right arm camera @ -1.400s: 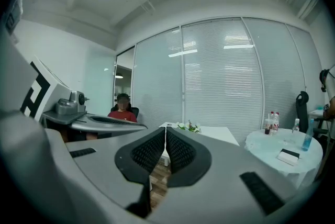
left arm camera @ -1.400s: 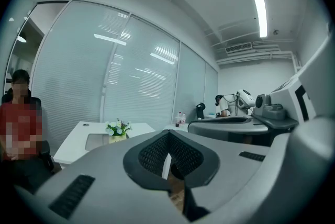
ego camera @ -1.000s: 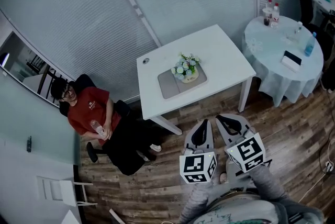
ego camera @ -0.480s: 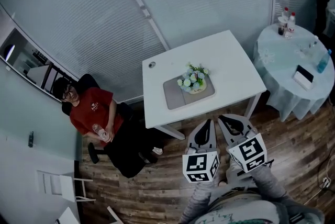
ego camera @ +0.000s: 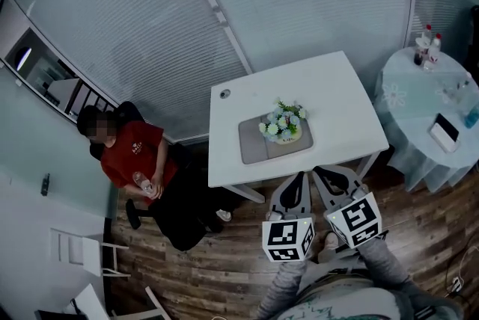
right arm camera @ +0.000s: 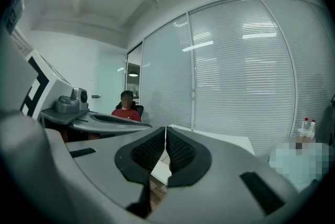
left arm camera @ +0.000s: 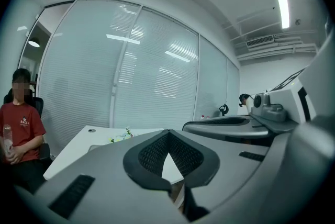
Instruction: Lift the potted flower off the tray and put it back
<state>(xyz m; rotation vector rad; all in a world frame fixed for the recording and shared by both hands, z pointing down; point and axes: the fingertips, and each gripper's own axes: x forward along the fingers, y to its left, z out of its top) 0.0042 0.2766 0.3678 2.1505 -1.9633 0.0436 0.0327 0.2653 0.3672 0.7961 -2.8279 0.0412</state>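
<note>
A potted flower [ego camera: 284, 125] with pale blooms stands on the right part of a grey tray [ego camera: 258, 144], which lies on a white square table [ego camera: 329, 98]. My left gripper [ego camera: 298, 179] and right gripper [ego camera: 322, 173] are side by side just short of the table's near edge, both shut and empty. The left gripper view shows its jaw tips [left arm camera: 167, 135] pressed together, with the flower [left arm camera: 121, 136] small on the table top beyond. In the right gripper view the jaws [right arm camera: 165, 130] also meet, the white table behind them.
A person in a red shirt [ego camera: 131, 161] sits on a chair left of the table. A round table [ego camera: 434, 113] with bottles and a dark flat object stands at the right. Blinds cover the glass wall [ego camera: 247, 4] behind. The floor is wood planks.
The table with the flower has come nearer to both grippers and shifted right and down in the head view; the grippers keep their place side by side, still shut.
</note>
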